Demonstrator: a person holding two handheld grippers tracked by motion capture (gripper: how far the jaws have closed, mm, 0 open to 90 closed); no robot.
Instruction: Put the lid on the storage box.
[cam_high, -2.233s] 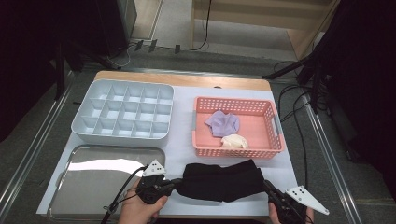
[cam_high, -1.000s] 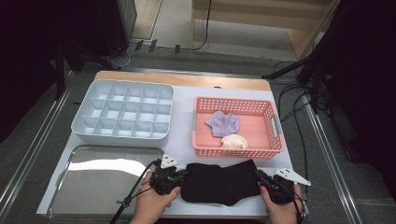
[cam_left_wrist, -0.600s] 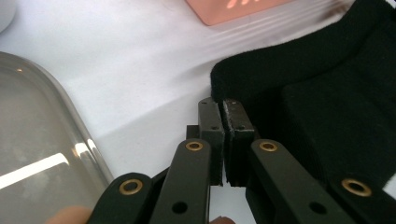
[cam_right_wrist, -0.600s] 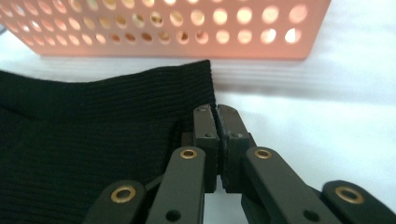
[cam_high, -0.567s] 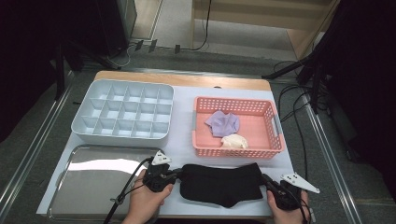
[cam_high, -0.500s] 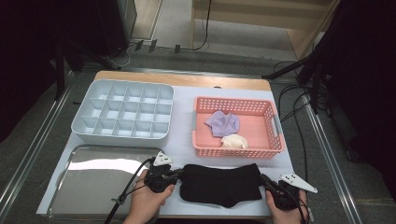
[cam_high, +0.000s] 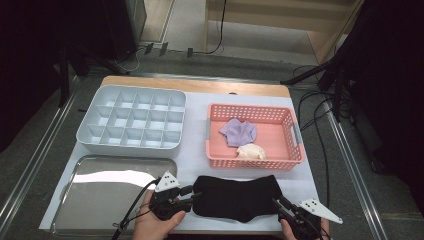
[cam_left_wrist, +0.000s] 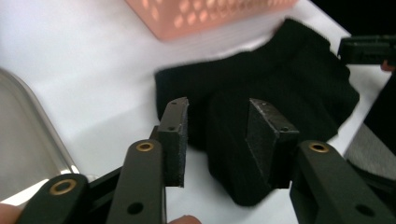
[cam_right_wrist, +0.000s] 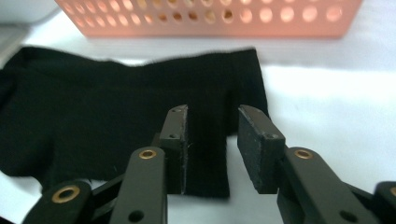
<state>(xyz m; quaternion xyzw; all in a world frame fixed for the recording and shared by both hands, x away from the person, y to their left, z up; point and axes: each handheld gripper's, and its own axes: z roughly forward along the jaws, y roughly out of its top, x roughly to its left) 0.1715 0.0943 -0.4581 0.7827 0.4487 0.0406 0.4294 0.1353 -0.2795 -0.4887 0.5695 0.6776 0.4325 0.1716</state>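
A black sock-like cloth (cam_high: 235, 197) lies flat on the white table near the front edge, just in front of the pink basket (cam_high: 295, 136). My left gripper (cam_high: 191, 195) is at its left end and my right gripper (cam_high: 278, 205) at its lower right corner. In the left gripper view the left gripper (cam_left_wrist: 217, 135) stands open, its jaws having just been opening; the black cloth (cam_left_wrist: 289, 88) runs between and beyond the pads. The right gripper (cam_right_wrist: 212, 140) has likewise just been opening, and a corner of the cloth (cam_right_wrist: 93, 116) lies loose between its pads.
The pink basket holds a purple cloth (cam_high: 238, 132) and a cream one (cam_high: 251, 151). A grey compartment tray (cam_high: 132, 120) stands at the back left. A shiny metal tray (cam_high: 107, 192) lies at the front left, right beside my left hand. The table's front edge is close.
Both grippers were shut on the ends of the black cloth, holding it stretched. Their jaws have now parted, both hands have drawn back a little, and the cloth rests on the table.
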